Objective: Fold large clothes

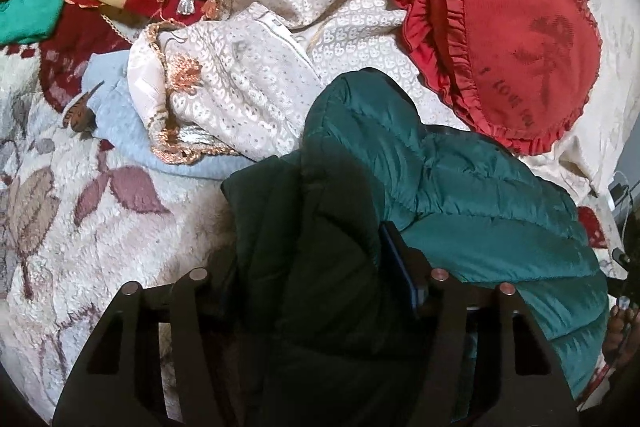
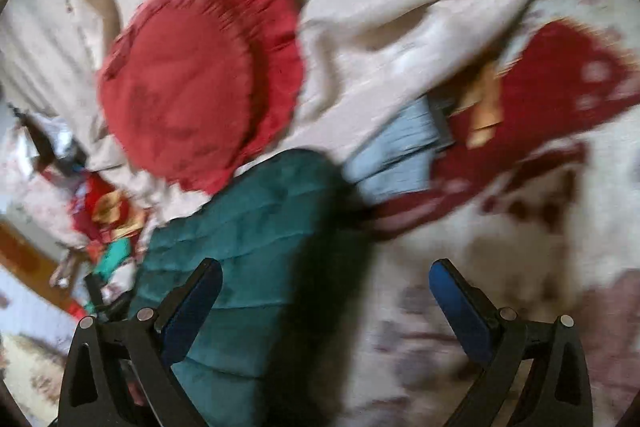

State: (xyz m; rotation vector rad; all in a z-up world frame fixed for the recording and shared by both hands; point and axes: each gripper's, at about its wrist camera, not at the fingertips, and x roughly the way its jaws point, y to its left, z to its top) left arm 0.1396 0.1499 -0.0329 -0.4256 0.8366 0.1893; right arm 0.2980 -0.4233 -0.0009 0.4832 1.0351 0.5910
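On my feeds both rigs match: the left black two-finger gripper (image 1: 320, 267) and the right black two-finger gripper (image 2: 326, 291) have slotted triangular linkage arms, round silver pivot pins and blue rectangular finger pads (image 2: 460, 301).

The puffer jacket (image 1: 460, 195) lies on the bed's blanket (image 1: 100, 227) straight before me; the heart cushion (image 1: 520, 39) sits behind it to the right; the embroidered cloth (image 1: 240, 87) bunches behind it to the left, over a towel (image 1: 120, 123).
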